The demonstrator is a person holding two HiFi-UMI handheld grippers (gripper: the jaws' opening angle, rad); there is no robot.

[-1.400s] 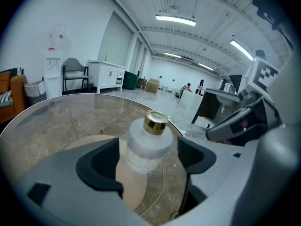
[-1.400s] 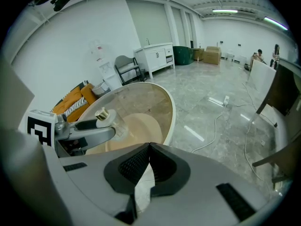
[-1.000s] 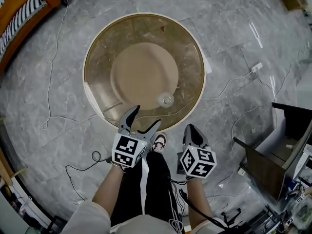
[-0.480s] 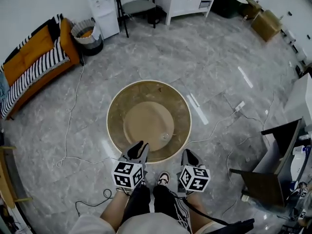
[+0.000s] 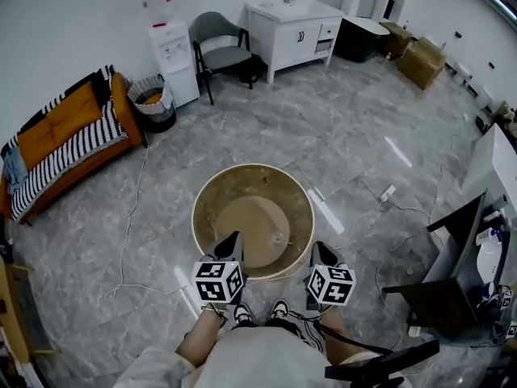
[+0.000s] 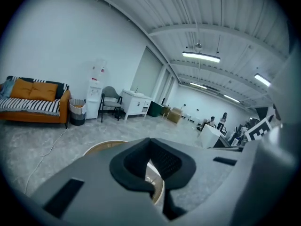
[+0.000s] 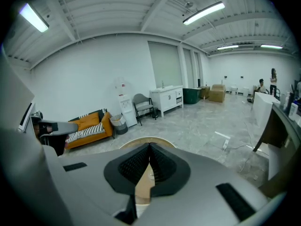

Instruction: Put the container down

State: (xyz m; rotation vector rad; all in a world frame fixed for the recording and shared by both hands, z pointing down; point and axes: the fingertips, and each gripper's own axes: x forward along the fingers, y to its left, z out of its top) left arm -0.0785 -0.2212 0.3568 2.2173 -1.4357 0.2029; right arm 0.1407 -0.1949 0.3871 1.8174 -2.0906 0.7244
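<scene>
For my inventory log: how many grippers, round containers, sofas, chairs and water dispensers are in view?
Grippers: 2, the left gripper and the right gripper
Round container: 1
Sofa: 1
Chair: 1
Water dispenser: 1
Total: 6

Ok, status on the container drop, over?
Copy: left tongs just closed, empty; right tongs shut, empty. Set down: container sits on floor, tongs above its near rim. Person's shoe beside it.
</scene>
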